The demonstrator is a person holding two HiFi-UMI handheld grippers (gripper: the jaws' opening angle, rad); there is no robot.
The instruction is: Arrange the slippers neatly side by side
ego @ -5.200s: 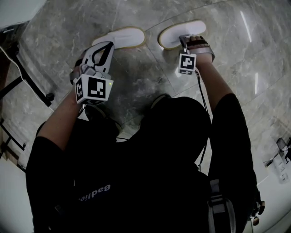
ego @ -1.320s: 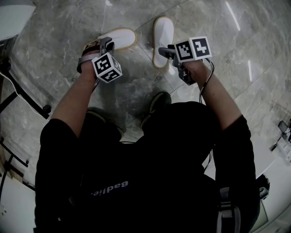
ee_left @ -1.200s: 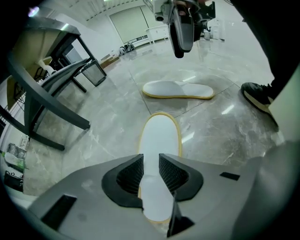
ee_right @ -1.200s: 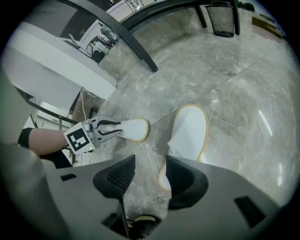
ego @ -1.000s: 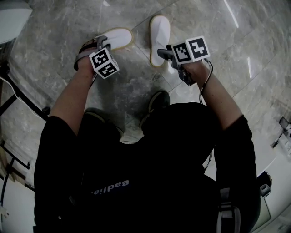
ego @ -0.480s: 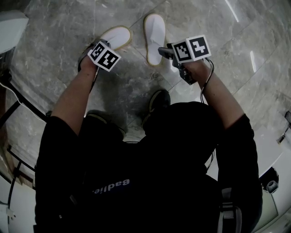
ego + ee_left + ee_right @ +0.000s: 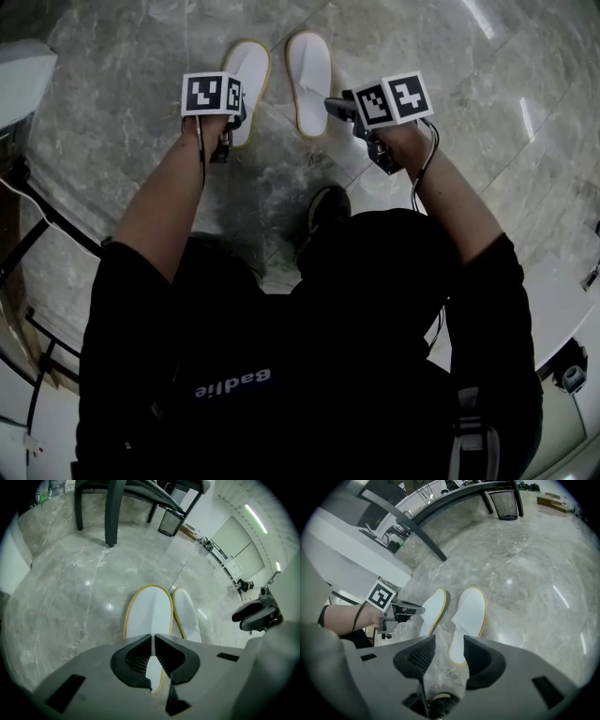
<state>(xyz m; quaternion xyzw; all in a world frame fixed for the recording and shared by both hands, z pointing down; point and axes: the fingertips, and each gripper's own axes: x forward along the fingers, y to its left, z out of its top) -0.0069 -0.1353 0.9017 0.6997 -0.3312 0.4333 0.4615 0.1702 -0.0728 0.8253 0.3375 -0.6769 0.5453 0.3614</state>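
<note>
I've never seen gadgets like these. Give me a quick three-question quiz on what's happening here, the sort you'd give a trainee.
1. True or false: the left slipper lies crosswise on top of the right slipper.
2. Which gripper grips a slipper? A: left gripper. B: right gripper. C: both.
3. What colour is the trim round each slipper's edge?

Key
1. False: they lie side by side.
2. A: its jaws have just closed on the left slipper's upper. The right gripper's jaws stand open and empty.
3. Yellow.
</note>
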